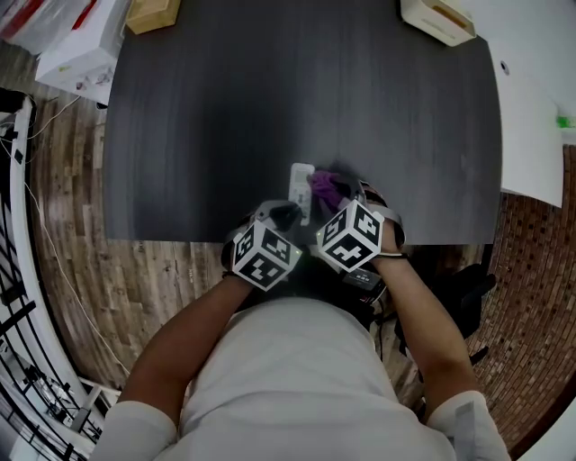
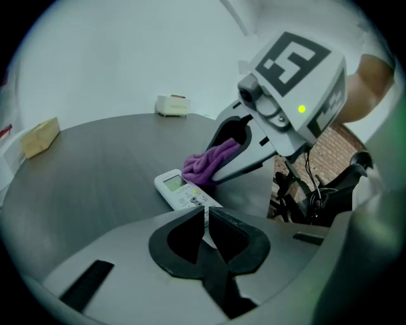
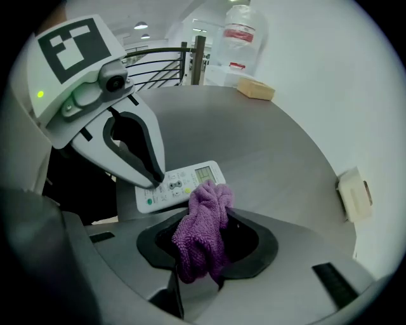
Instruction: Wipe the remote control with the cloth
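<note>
Between my left fingers (image 2: 205,222), pressed almost together, sits the near edge of the white remote control (image 2: 179,188), which lies flat on the dark surface (image 1: 270,108). Just beside them, my right fingers (image 3: 206,216) are clamped on the bunched purple cloth (image 3: 202,238), its free end against the remote near its screen.

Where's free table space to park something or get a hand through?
Free: the table's whole middle and both near corners, this side of the wooden block at far left and the cream box at far right. Crowded: near edge centre, where the left gripper grips the remote control and the right gripper holds the cloth by it.
</note>
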`<state>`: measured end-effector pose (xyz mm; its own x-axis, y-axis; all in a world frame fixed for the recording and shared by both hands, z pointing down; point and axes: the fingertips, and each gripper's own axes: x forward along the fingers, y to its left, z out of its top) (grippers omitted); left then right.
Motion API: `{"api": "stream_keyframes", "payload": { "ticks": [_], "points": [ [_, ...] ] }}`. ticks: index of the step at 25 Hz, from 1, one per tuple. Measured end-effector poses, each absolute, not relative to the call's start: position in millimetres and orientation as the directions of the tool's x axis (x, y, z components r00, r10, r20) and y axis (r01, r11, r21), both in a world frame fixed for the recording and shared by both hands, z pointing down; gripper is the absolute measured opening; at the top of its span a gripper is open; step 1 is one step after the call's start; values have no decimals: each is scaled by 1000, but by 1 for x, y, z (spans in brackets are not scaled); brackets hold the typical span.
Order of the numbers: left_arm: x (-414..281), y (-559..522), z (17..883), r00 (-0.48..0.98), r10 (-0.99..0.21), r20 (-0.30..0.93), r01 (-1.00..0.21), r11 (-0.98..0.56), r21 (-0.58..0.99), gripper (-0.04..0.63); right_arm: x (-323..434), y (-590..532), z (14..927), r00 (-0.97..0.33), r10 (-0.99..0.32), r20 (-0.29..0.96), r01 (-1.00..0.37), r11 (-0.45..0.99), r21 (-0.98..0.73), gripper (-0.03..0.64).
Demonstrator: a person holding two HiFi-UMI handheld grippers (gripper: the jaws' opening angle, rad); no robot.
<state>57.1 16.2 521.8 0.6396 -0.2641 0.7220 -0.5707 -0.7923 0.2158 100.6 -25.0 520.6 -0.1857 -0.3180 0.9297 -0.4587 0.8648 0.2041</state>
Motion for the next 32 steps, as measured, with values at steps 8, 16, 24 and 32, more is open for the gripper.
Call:
{"api": "stream_keyframes", "payload": {
  "ticks": [8, 16, 24, 32],
  "points": [
    [44, 0, 497, 687, -298, 662, -577, -778, 249, 17, 103, -27, 508, -196, -361, 912, -480, 846, 232, 130],
    [52, -71, 499, 686, -86, 722, -369, -897, 243, 5, 84, -4, 500, -191, -395, 899, -343, 885, 316, 130],
    [81, -51, 524, 629, 250, 736, -218, -852, 475, 3, 43, 8, 494, -214, -425, 879, -87, 905, 416, 130],
    [84, -52, 527, 668, 253, 699, -283, -783, 554, 2, 33, 16, 504, -239, -409, 881, -54, 911, 409, 129]
  ]
}}
